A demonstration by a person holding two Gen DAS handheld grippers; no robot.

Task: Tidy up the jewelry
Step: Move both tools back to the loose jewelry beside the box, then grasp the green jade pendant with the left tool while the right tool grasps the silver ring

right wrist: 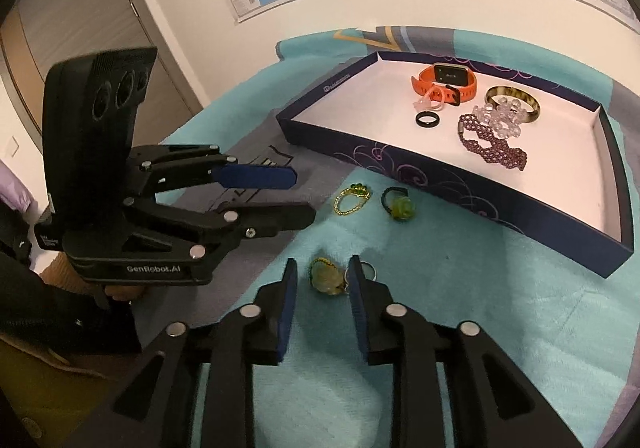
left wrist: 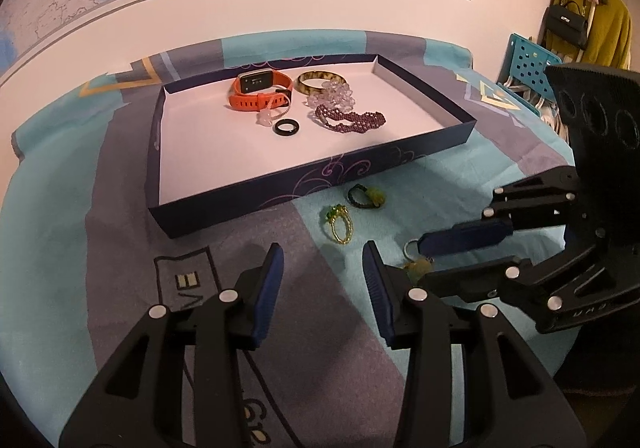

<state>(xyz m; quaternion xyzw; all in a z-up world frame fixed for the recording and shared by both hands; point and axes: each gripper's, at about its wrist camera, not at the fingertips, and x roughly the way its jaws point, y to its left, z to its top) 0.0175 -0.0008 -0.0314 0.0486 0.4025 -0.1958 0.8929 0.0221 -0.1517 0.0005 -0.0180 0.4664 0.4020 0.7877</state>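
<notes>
**Right gripper straddles a yellow-green charm as other pieces wait outside the tray**

The right gripper (right wrist: 322, 276) hangs low over the teal cloth (right wrist: 460, 288), its blue pads spread apart on either side of a yellow-green charm (right wrist: 326, 276) with a small metal ring; the right pad looks just beside the charm, but whether it touches I cannot tell. The left gripper (left wrist: 323, 260) hovers nearby with its pads spread and nothing between them.

Near the front wall of the dark blue tray (left wrist: 280, 191), two more pieces lie on the cloth: a gold ring with green stones (left wrist: 340, 226) and a dark ring with a pale green bead (left wrist: 366, 196).

Inside the tray, toward its far edge, sit an orange watch (left wrist: 260, 89), a tortoiseshell bangle (left wrist: 314, 81), a clear bead bracelet (left wrist: 332, 95), a purple bead bracelet (left wrist: 350, 119), a black ring (left wrist: 287, 126) and a small clear piece (left wrist: 266, 117).
</notes>
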